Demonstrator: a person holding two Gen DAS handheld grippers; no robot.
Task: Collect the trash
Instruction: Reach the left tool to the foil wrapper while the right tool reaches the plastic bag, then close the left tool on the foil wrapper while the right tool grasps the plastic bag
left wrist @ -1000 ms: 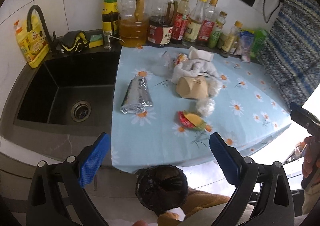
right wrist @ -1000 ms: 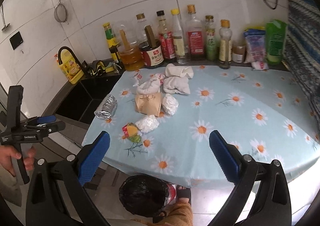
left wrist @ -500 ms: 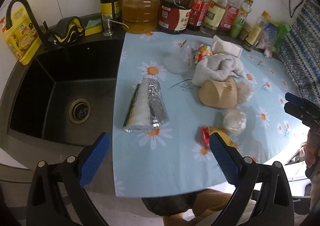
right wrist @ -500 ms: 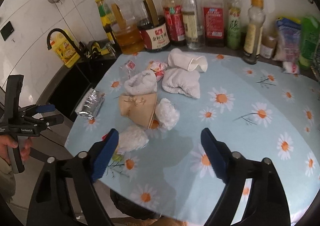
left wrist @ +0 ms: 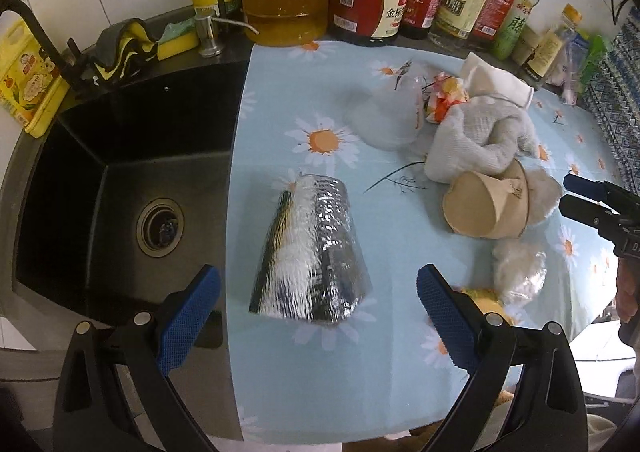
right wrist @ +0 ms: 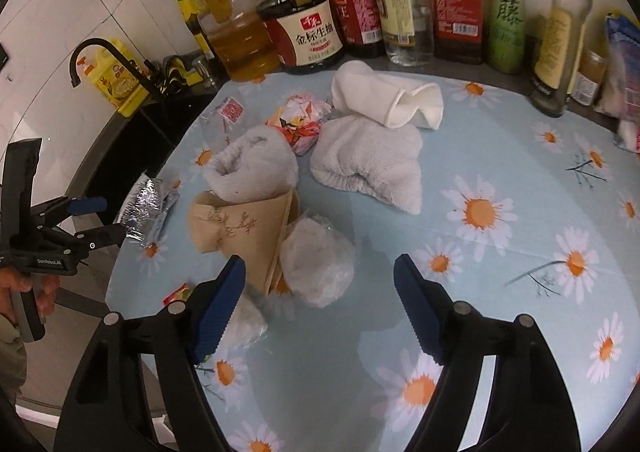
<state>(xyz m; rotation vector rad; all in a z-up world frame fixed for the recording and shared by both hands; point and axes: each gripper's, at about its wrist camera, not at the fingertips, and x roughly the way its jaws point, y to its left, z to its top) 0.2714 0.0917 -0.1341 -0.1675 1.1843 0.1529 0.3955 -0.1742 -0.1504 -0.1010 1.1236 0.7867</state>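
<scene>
Trash lies on the daisy-print tablecloth (left wrist: 304, 99). A silver foil bag (left wrist: 310, 252) lies near the sink edge, just ahead of my open, empty left gripper (left wrist: 318, 308); it also shows in the right wrist view (right wrist: 146, 209). My right gripper (right wrist: 318, 300) is open and empty, close over a crumpled clear plastic wad (right wrist: 318, 262) beside a flattened brown paper cup (right wrist: 244, 230). Another plastic wad (right wrist: 244, 322) lies behind its left finger. A red-yellow wrapper (right wrist: 178, 294), a crumpled printed wrapper (right wrist: 300, 121) and a clear bag (left wrist: 386, 119) lie around.
Grey and white cloths (right wrist: 370, 159) sit mid-table. Oil and sauce bottles (right wrist: 300, 19) line the back wall. A black sink (left wrist: 120, 179) with a tap (left wrist: 36, 31) is left of the table. A yellow detergent bottle (left wrist: 24, 91) stands by it.
Both grippers moved forward and down toward the table. The left now hovers at the foil bag; the right is close over the plastic wad. The bin below the table edge left view.
</scene>
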